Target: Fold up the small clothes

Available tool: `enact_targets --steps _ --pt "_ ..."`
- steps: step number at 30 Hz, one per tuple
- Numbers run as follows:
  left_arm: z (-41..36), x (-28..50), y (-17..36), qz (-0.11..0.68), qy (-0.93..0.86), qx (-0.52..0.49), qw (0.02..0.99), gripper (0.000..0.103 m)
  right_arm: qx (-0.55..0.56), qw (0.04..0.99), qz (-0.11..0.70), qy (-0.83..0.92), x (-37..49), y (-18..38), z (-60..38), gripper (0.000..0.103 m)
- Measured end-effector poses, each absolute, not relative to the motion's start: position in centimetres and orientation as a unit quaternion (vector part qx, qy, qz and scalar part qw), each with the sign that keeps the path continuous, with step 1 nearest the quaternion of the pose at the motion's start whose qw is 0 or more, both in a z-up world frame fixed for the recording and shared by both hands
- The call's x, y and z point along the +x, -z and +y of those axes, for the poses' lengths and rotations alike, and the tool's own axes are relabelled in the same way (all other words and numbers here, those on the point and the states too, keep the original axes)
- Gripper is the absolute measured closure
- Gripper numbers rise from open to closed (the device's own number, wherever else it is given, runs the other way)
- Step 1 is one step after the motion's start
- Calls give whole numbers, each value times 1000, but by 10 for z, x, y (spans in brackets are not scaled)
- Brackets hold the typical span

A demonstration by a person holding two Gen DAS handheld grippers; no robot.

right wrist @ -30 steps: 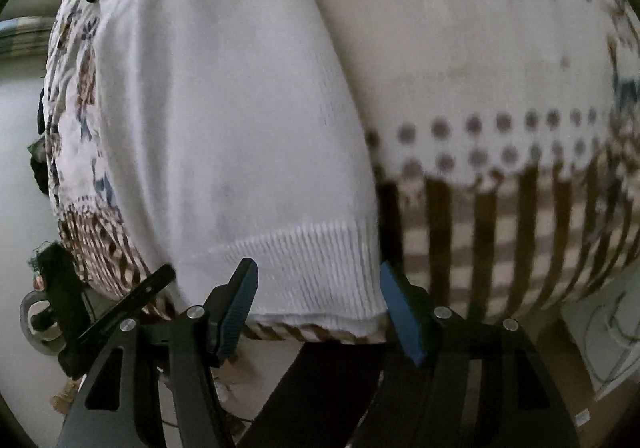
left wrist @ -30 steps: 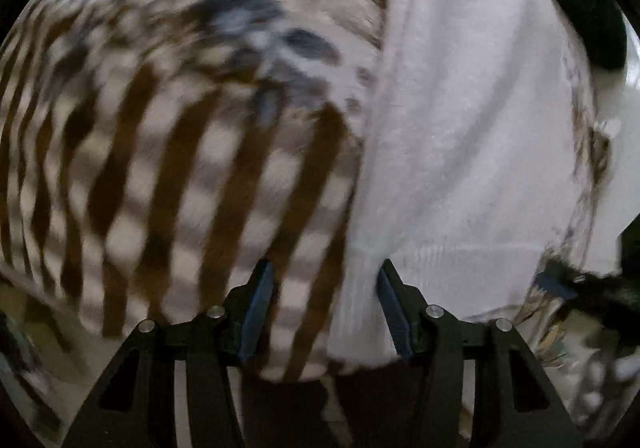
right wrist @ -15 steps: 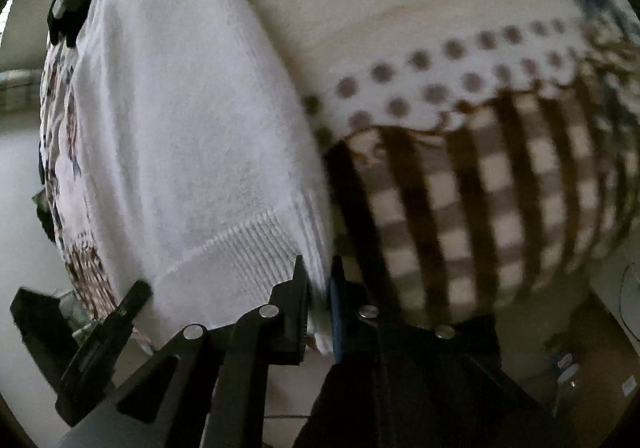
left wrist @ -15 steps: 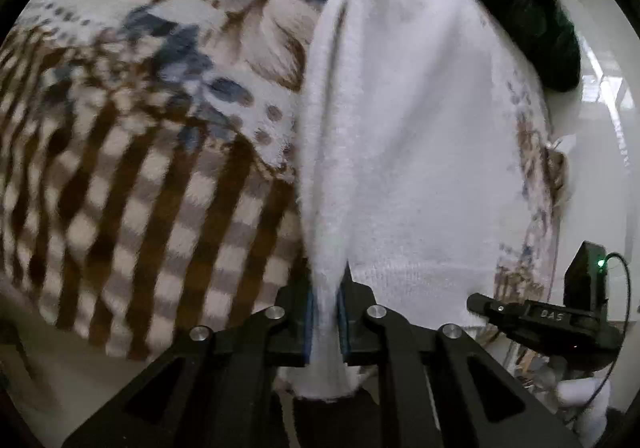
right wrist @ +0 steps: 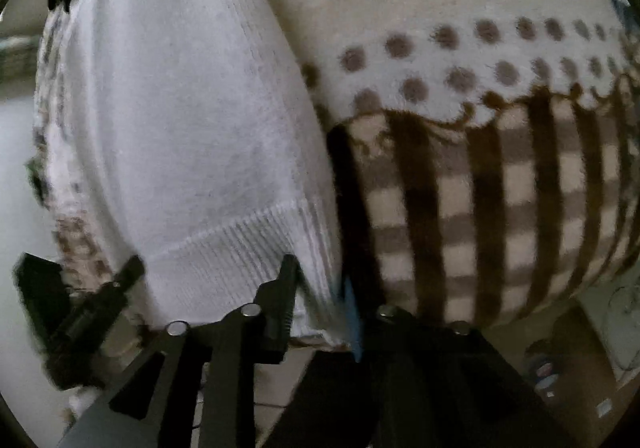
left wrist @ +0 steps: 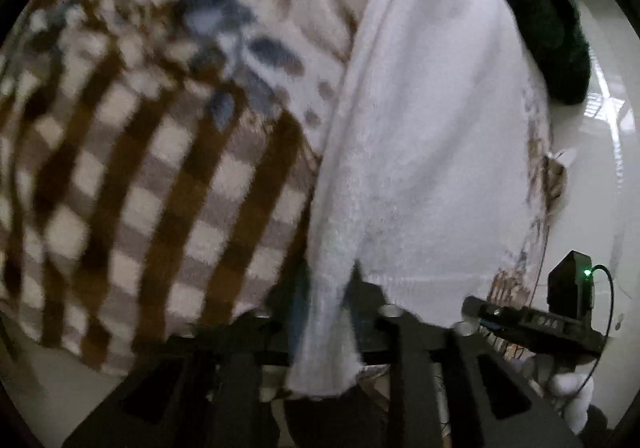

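The white knit (left wrist: 432, 152) lies spread on a plush blanket (left wrist: 132, 184), its ribbed hem toward both cameras. The left gripper (left wrist: 326, 312) has its fingers pinched nearly together on the hem's left corner, cloth bunched between them and hanging out below. The right gripper (right wrist: 316, 300) grips the right corner (right wrist: 320, 280) the same way, fingers narrowed on several layers of ribbing.

The step looks like lifting the hem to fold it up over the body. To do it well, raise both corners level and together, keep the edge lightly taut between the 2 grippers, and lay it down square.

The knit is soft and fuzzy, with ribbing at the hem; it will stretch and sag if pulled unevenly. The blanket is fleecy, brown-checked with dots and blue florals, and may cling.
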State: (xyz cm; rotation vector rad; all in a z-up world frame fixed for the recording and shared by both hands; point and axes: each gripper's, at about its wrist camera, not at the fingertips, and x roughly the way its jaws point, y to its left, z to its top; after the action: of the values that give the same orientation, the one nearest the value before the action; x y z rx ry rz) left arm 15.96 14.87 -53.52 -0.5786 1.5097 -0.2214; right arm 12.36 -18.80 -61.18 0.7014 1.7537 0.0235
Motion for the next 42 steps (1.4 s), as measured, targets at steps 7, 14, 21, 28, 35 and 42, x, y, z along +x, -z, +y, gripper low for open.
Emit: enact_targets --steps 7,14,21,28,35,42 --pt "152 155 560 673 117 -309 662 39 333 588 735 -54 120 621 -211 47" --pt "112 156 543 668 132 -230 696 92 381 581 714 -87 120 639 -217 53" --pt "140 151 520 647 120 -296 692 94 430 567 696 -100 107 625 -223 91" --pt "159 177 440 592 152 -335 717 94 461 606 636 -124 117 544 -242 92" --pt "158 280 390 519 177 -377 746 94 467 672 554 -154 193 466 -241 92" --pt "135 422 436 513 148 -412 738 93 466 711 508 -141 336 464 -256 92"
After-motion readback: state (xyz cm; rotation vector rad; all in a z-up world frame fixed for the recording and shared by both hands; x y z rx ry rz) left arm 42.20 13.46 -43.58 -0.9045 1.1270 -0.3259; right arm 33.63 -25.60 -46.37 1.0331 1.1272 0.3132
